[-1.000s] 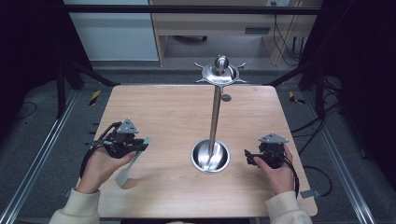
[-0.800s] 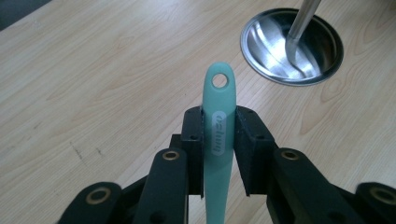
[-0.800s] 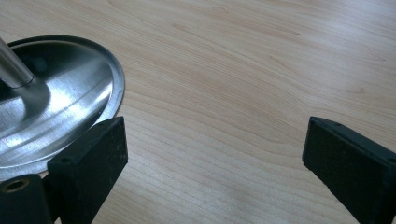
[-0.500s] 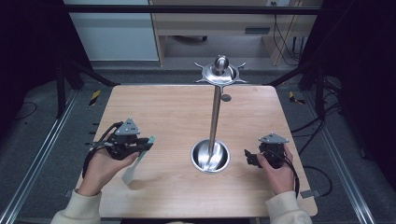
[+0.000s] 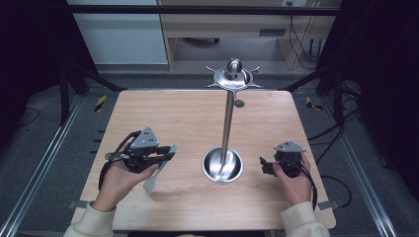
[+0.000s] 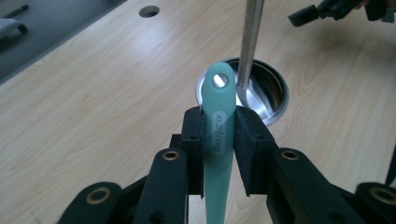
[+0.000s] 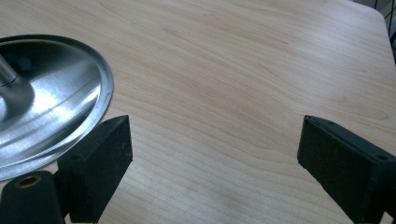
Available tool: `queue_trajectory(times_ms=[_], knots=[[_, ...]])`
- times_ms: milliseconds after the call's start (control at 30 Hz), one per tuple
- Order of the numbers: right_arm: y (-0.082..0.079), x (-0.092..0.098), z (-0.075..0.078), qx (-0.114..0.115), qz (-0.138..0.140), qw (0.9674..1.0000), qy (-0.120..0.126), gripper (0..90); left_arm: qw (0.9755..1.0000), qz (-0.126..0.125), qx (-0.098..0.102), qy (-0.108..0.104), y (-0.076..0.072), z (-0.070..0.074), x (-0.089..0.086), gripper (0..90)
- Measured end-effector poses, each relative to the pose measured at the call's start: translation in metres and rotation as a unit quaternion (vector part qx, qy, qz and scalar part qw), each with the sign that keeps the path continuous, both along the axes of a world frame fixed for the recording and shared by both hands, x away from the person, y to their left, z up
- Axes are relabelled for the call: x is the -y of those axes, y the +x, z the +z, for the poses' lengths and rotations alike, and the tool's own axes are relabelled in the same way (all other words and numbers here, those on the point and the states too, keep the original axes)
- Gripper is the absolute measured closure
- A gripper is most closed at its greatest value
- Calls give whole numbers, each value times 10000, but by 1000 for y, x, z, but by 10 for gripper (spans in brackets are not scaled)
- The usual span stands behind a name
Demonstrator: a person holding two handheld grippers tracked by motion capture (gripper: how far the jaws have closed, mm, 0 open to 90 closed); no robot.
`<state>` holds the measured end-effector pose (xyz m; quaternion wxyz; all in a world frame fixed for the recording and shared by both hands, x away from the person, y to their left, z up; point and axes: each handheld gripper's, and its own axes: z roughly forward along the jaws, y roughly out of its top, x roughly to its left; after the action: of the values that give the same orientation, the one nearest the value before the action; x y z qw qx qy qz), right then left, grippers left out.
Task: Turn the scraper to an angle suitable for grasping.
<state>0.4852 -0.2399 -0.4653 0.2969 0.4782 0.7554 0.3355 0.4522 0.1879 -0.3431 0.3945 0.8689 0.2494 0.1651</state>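
Observation:
My left gripper [image 5: 167, 154] is shut on the handle of a teal utensil [image 6: 218, 116] with a hanging hole at its tip. Its pale blade [image 5: 152, 181] hangs down toward the table. In the left gripper view the handle tip points at the steel stand's round base [image 6: 273, 93]. The stand's pole [image 5: 228, 118] rises to a disc with hooks [image 5: 233, 76]. My right gripper [image 7: 212, 149] is open just right of the base [image 7: 51, 107]. Its jaws have just been closing a little, with only bare wood between them.
The wooden table [image 5: 188, 118] has a small round hole [image 5: 239, 103] behind the stand. Metal frame rails run along both sides on the floor. The other gripper [image 6: 310, 15] appears at the top right of the left gripper view.
My left hand has carried the teal utensil to the right, toward the stand, and slightly up. The right hand has stayed in place.

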Motion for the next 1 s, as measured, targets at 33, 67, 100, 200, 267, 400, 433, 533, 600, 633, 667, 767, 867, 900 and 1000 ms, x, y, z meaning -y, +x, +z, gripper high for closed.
queue_trajectory(times_ms=[33, 67, 100, 200, 267, 400, 433, 533, 600, 633, 667, 767, 867, 900, 1000], knots=[[0, 1, 0, 4, -1, 10000, -17, 105, 10000, -20, 5, 10, -1, 0, 2, 742], [0, 2, -1, -6, -23, 10000, -5, 106, 10000, -44, 7, 7, -3, 1, 3, 742], [0, 3, -1, 21, -9, 10000, -29, 107, 10000, -49, 26, -21, -4, 1, 4, 742], [-2, 2, 0, 111, 58, 9999, -85, 118, 9999, -78, 49, -89, -5, 3, 5, 742], [-2, 1, 0, 131, 72, 9998, -94, 123, 9999, -87, 68, -121, -5, 4, 5, 742], [-3, 0, -1, 120, 107, 9998, -129, 139, 9998, -79, 121, -162, -7, 5, 8, 742], [-3, 0, -1, 112, 118, 9998, -124, 139, 9997, -101, 134, -152, -8, 5, 10, 742], [-4, 1, -1, 137, 98, 9998, -112, 138, 9996, -169, 152, -156, -10, 6, 13, 742], [-4, 1, -1, 150, 86, 9998, -115, 137, 9997, -189, 113, -137, -10, 5, 13, 742], [-4, 2, -2, 129, 75, 9998, -112, 137, 9997, -187, 108, -133, -10, 4, 14, 742], [-5, 2, -2, 106, 33, 9999, -89, 137, 9997, -188, 102, -138, -10, 3, 14, 743], [-9, 2, -2, 122, 21, 9999, -43, 138, 9996, -228, 125, -149, -11, 6, 16, 742], [-12, 2, -2, 202, 61, 9998, -53, 138, 9992, -269, 161, -258, -10, 13, 19, 742], [-12, 1, -2, 192, 62, 9998, -34, 138, 9990, -272, 192, -303, -9, 16, 21, 742], [-14, 0, -3, 145, 11, 9999, -3, 137, 9987, -283, 254, -324, -7, 22, 27, 742]])
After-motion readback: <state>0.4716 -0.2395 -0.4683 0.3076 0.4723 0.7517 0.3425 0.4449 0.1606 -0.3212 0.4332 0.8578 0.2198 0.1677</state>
